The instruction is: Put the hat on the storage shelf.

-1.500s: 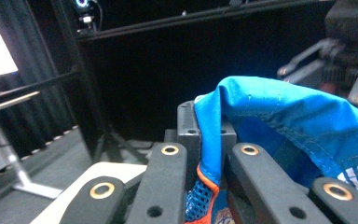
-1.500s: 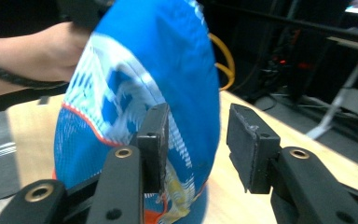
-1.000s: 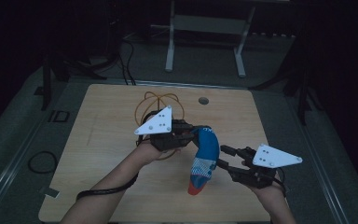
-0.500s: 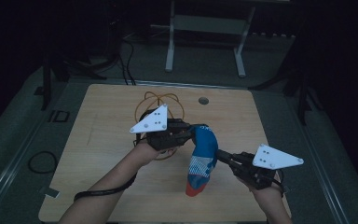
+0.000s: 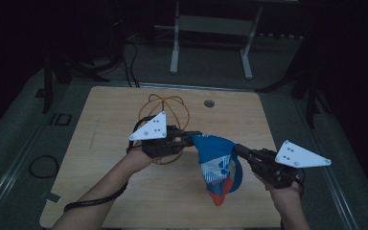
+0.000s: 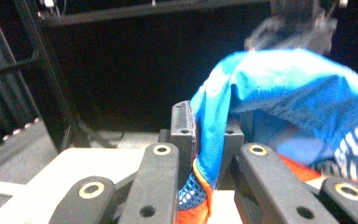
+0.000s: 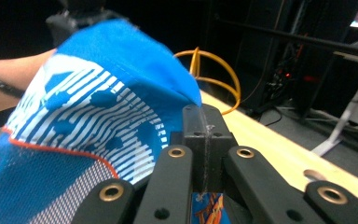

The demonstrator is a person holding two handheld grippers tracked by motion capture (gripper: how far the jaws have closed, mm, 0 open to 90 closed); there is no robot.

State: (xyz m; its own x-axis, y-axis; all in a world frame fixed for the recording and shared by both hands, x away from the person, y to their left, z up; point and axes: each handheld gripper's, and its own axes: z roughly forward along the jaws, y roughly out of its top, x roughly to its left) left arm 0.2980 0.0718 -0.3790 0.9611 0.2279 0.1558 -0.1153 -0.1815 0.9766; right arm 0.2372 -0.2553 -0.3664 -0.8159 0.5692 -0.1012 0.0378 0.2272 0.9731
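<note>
Blue sock [image 5: 218, 165], white stripes, orange trim, hanging above table

The room is dim and its far side black, with light falling mostly on the pale table [image 5: 124, 120], while in the left gripper view the cloth [image 6: 298, 98] is soft and blurred toward its top edge.

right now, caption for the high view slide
Two hand-held grippers, left gripper and right gripper, each shut on a blue sock, hold it stretched above a wooden table.
</note>
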